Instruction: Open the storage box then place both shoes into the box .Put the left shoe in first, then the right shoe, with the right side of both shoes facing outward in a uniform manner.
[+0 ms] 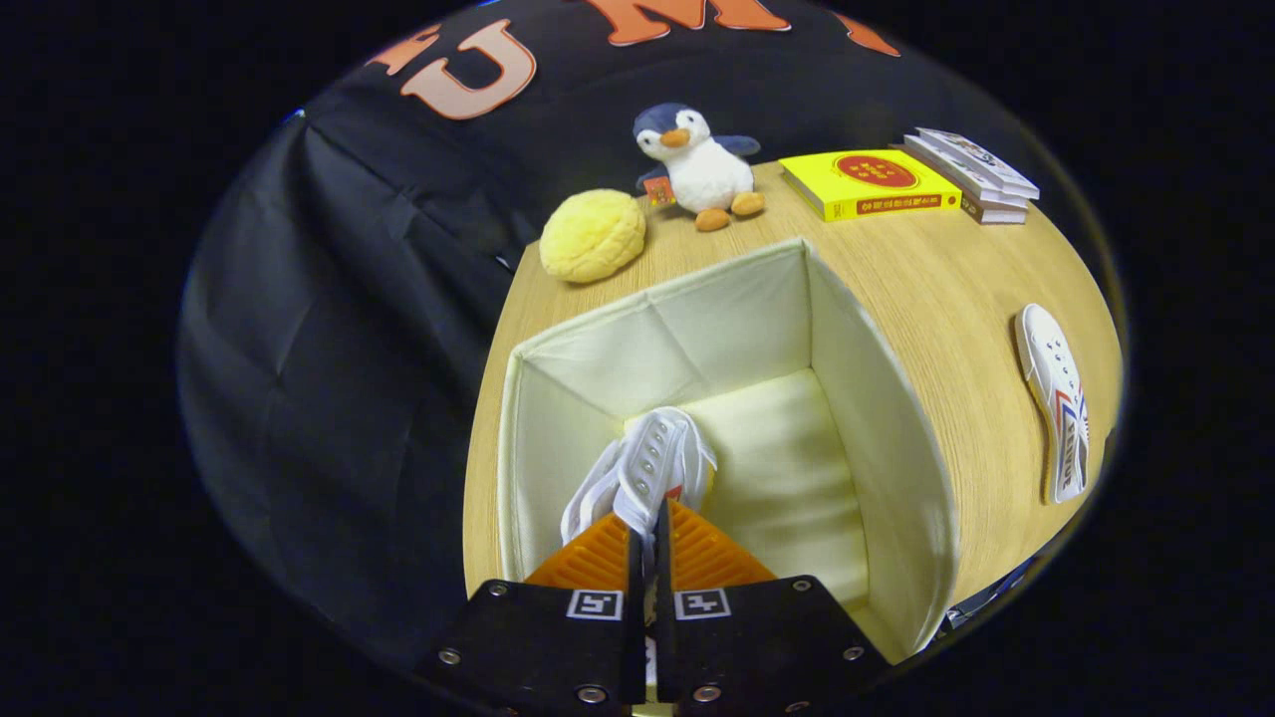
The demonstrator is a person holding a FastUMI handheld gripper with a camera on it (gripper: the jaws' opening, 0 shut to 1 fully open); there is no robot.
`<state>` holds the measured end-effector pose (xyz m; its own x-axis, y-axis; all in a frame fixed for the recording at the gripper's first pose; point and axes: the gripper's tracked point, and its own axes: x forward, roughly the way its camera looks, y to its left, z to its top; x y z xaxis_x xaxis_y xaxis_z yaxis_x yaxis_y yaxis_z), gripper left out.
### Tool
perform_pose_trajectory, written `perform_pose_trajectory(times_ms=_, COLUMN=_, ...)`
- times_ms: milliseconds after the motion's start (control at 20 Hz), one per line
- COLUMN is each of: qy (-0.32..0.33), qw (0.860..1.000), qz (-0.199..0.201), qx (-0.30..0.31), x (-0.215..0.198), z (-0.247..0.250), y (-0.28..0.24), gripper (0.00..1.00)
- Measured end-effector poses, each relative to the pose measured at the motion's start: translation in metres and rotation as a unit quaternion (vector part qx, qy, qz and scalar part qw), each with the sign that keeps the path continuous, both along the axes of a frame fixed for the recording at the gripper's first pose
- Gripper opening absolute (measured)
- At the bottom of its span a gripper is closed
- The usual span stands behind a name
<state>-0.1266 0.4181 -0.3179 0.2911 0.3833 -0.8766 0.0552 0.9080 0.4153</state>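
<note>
A staged recording booth dressed with household things, not a lived-in home.

A black cloth wall (329, 329) hangs in creased folds close behind a pale wood-grain tabletop (956, 299), shutting off any room beyond. Along the table's far side sit props of a home: a blue-and-white plush penguin with orange feet (694, 162), a round yellow bun-shaped cushion (593, 235), a flat yellow box with a red disc on its lid (869, 182) and a small stack of thin books (971, 174). The orange ribbed gripper (648, 538) with printed square markers, its fingers pinched on a white lace-up shoe (652, 463), marks it as a data-collection set.
</note>
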Motion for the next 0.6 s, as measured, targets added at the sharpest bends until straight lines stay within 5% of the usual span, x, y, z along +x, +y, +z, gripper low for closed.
perform_pose_trajectory(times_ms=250, qy=-0.002, qw=0.998, qz=0.038, qx=0.043, x=-0.016, z=0.016, y=0.006, gripper=0.13)
perform_pose_trajectory(times_ms=600, qy=-0.063, qw=0.993, qz=0.044, qx=0.084, x=0.003, z=0.055, y=-0.041, gripper=0.60)
